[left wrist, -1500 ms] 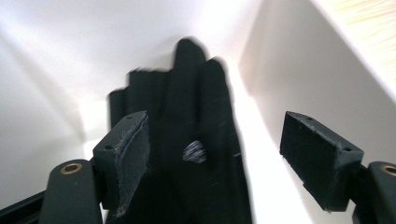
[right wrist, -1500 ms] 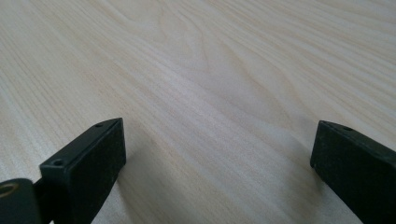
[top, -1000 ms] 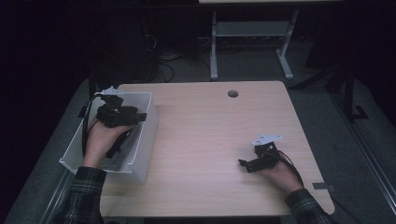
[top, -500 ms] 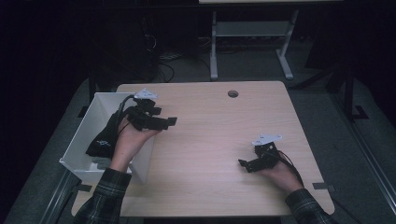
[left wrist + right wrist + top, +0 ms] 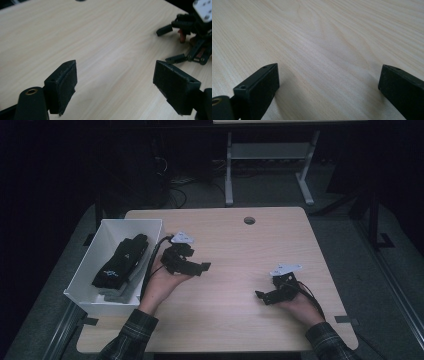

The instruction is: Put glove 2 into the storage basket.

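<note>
With both the left gripper [image 5: 196,265] and right gripper [image 5: 265,296] wide open and empty, we should leave the black folded garment [image 5: 120,260] settled in the white rectangular plastic bin [image 5: 150,227].

Stood behind the wooden table [image 5: 235,240], on the dim carpeted floor [image 5: 350,235]: a pale metal stand [image 5: 267,157], with loose cables [image 5: 175,182] left of it. Showed near the table's far edge: a round grommet hole [image 5: 249,220].
</note>
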A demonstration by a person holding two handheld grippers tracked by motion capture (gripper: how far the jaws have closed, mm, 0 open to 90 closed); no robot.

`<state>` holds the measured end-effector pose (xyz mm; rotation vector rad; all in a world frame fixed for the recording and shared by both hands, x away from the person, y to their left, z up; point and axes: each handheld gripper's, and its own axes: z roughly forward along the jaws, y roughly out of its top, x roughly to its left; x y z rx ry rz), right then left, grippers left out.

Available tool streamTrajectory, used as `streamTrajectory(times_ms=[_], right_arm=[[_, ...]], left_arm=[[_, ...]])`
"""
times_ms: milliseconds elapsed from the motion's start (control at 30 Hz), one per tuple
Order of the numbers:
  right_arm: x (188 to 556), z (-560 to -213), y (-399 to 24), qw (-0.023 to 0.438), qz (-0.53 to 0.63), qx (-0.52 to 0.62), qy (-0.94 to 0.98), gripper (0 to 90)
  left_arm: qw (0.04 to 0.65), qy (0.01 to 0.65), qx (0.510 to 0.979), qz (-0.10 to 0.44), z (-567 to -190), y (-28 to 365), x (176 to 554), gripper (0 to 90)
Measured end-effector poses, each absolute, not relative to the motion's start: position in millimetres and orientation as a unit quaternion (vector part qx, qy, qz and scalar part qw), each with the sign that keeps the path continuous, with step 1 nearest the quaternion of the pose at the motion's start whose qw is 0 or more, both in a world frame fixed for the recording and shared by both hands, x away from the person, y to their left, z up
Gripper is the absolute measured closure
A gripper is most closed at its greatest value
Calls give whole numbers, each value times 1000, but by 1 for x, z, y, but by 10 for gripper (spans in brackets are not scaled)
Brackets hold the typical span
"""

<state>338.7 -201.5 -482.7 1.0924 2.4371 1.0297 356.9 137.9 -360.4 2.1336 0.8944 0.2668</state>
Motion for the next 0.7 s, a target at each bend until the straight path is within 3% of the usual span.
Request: streamTrajectory(times_ms=[700], right_arm=[[339,-483,-202,139,356,376,844,32]], left_arm=[[349,316,878,86,-433,111,346,164]])
